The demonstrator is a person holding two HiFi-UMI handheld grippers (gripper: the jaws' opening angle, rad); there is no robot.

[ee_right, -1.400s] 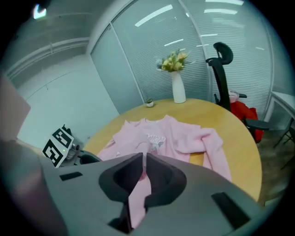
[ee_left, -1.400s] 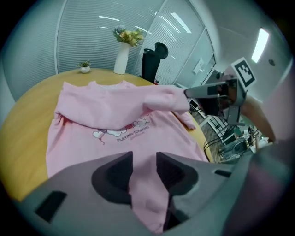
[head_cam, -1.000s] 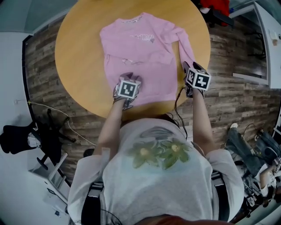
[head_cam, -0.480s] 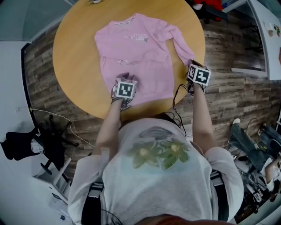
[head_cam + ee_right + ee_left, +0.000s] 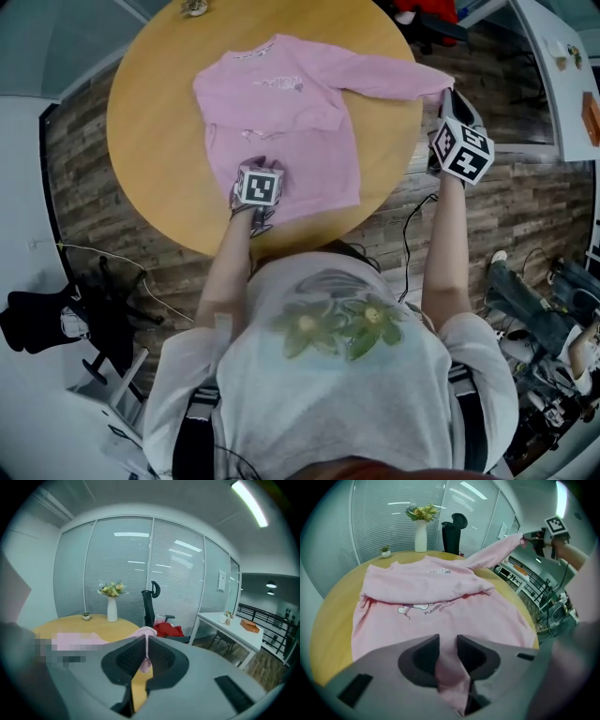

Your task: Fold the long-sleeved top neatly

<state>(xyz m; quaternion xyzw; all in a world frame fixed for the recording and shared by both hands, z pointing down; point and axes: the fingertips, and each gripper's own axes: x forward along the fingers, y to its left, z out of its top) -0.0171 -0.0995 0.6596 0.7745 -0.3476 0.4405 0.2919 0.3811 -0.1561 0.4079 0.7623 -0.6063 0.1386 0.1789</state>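
A pink long-sleeved top (image 5: 281, 112) lies front up on the round wooden table (image 5: 150, 122). At the near hem my left gripper (image 5: 260, 167) is shut on a pinch of pink fabric (image 5: 450, 667); its jaws have just been closing on it. The left gripper (image 5: 448, 641) looks across the top (image 5: 440, 597) toward the collar. My right gripper (image 5: 448, 94) is off the table's right edge, raised, shut on the sleeve cuff (image 5: 146, 631). The right sleeve (image 5: 384, 80) stretches straight out to it. In the left gripper view the lifted sleeve (image 5: 492, 555) rises to the right gripper (image 5: 532, 538).
A white vase of flowers (image 5: 421, 531) and a small pot (image 5: 385, 550) stand at the table's far edge. Behind it are a black office chair (image 5: 452, 531) with something red (image 5: 166, 630) and glass walls. A white desk (image 5: 225, 625) stands to the right.
The right gripper has risen and swung out to the right with the cuff, drawing the sleeve straight off the table's edge. The left gripper has stayed at the hem.
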